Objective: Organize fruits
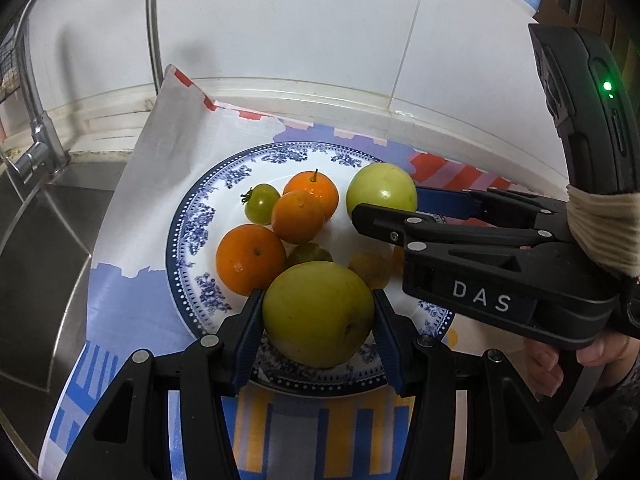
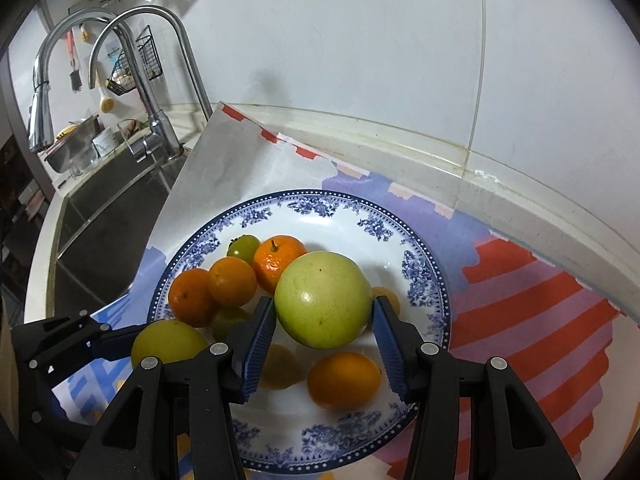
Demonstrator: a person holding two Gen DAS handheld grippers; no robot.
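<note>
White wall tiles back a counter beside a steel sink (image 2: 100, 216), spread with a striped cloth (image 2: 532, 312). On it sits a blue-patterned plate (image 2: 424, 276) of oranges (image 1: 250, 258) and small green tomatoes (image 1: 262, 203). Over the plate, the left gripper (image 1: 318, 314) clamps one green apple (image 1: 318, 314); the right gripper (image 2: 323, 307) clamps another green apple (image 2: 323, 307).
</note>
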